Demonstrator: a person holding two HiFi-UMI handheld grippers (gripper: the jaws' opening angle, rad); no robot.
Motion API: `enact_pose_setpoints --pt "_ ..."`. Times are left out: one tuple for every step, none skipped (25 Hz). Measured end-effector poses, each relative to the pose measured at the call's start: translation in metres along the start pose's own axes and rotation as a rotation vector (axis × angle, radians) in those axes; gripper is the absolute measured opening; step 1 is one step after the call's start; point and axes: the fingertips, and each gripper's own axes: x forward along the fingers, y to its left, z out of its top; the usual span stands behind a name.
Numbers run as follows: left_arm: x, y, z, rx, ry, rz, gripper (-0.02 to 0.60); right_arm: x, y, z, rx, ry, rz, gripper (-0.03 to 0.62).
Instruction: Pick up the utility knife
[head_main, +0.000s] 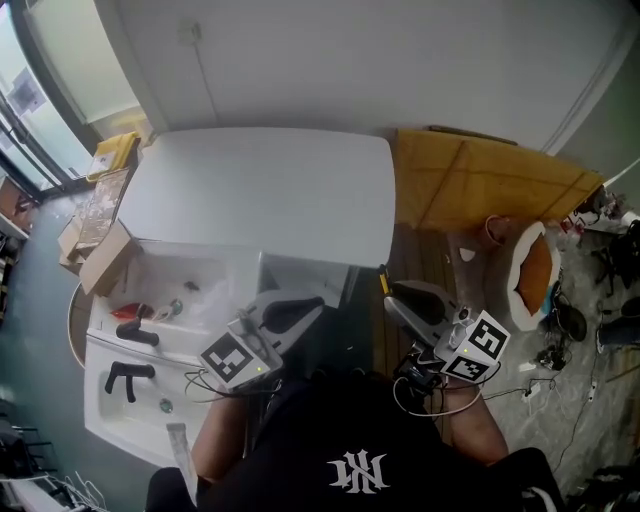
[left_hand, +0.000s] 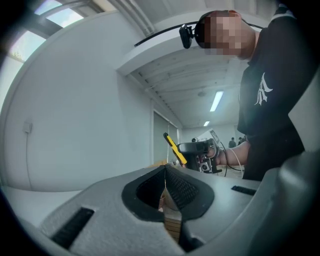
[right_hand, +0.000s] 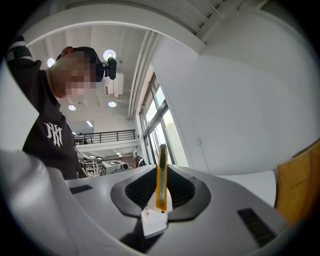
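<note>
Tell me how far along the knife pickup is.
Done: the knife is clamped upright in the right tool, in the air and clear of the table. In hand: just that hold; the left tool is shut and empty. Left: nothing of the pickup, as far as I can see.

The utility knife is yellow. The right claw and left claw are grey with black pads, and their marker cubes are patterned in black-and-white squares. The desk is white.
</note>
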Motion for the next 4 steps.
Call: enact_pose_setpoints --pt "0.0013 -0.0007 0.0015 0.004 -0.002 -0.005 0.006 0.0002 0.0007 0.0004 -0.005 0.0 -0.001 0.054" --pt "0.0022 -0.0009 0.003 0.008 -0.005 -0.009 0.006 0.0008 0.0015 0.0007 -0.011 0.001 -0.001 0.054" --pt "0.0028 -0.0007 0.0042 0.011 -0.007 -0.012 0.006 0.0015 0.0023 0.0009 -0.018 0.003 0.0 0.054" --pt "0.0034 -0.0002 0.0052 0.014 -0.009 -0.014 0.006 0.0022 0.0031 0.001 -0.025 0.004 0.001 0.054"
